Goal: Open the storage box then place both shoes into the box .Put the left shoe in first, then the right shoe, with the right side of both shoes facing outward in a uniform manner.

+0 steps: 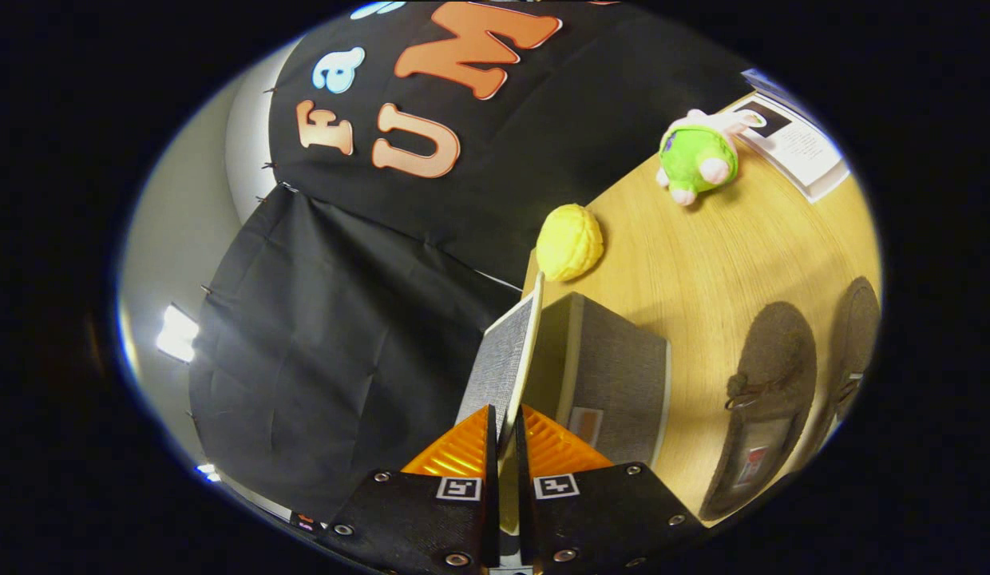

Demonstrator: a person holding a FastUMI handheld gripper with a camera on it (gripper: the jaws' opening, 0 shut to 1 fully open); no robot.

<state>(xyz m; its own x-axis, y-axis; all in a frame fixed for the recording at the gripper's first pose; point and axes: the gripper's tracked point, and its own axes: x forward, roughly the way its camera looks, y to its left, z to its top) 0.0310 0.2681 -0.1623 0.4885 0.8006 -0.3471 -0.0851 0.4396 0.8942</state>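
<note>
Gripping: gripper [503, 435] pinched on the lid [503, 359] of the storage box [615, 375], lid raised on edge between both fingers
Box: grey fabric, lower centre, small tag on its side, writing illegible
Shoes: left shoe [770, 399] and right shoe [854, 351], brown, lower right on tabletop [702, 255]
Toys: yellow ball [569, 242], green plush [697, 156]
Paper: printed sheet [798, 144], upper right, text too small to read

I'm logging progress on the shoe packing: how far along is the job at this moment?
Done: nothing finished yet. In hand: the tongs are shut on the lid of the grey storage box, holding it on edge beside the box, so opening is underway. Left: both brown shoes sit on the table beside the box, neither packed.
</note>
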